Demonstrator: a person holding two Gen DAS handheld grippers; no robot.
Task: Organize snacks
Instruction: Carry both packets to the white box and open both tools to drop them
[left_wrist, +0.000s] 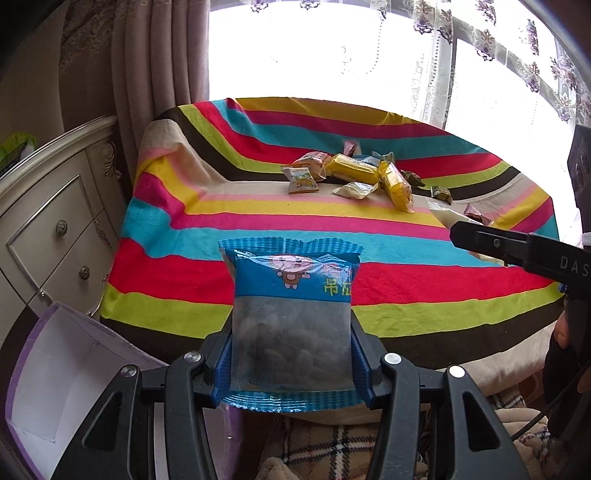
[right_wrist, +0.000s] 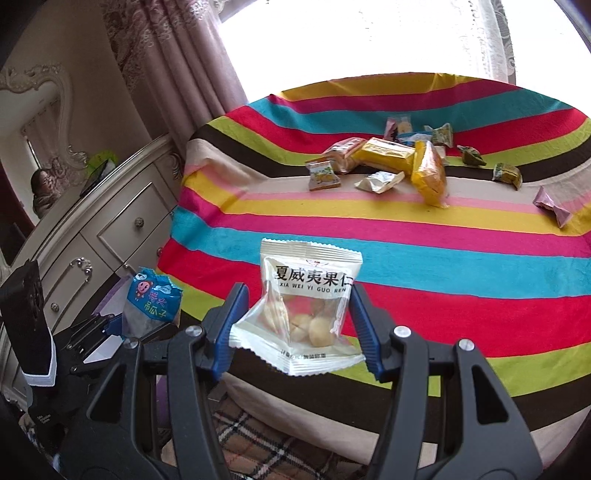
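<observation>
My left gripper (left_wrist: 291, 354) is shut on a blue seed packet (left_wrist: 291, 314) and holds it above the near edge of the striped cloth (left_wrist: 258, 221). The packet also shows in the right wrist view (right_wrist: 151, 306). My right gripper (right_wrist: 295, 325) is shut on a white macadamia nut packet (right_wrist: 303, 310), held over the near edge of the cloth (right_wrist: 406, 240). A pile of snack packets (left_wrist: 354, 173) lies at the far middle of the cloth, also in the right wrist view (right_wrist: 399, 162). An open purple box (left_wrist: 62, 369) sits low left, below my left gripper.
A cream dresser (left_wrist: 55, 214) with drawers stands left of the table. Curtains and a bright window are behind. A plaid blanket (right_wrist: 258, 443) lies below the table's near edge. A pink packet (right_wrist: 552, 206) lies apart at the right.
</observation>
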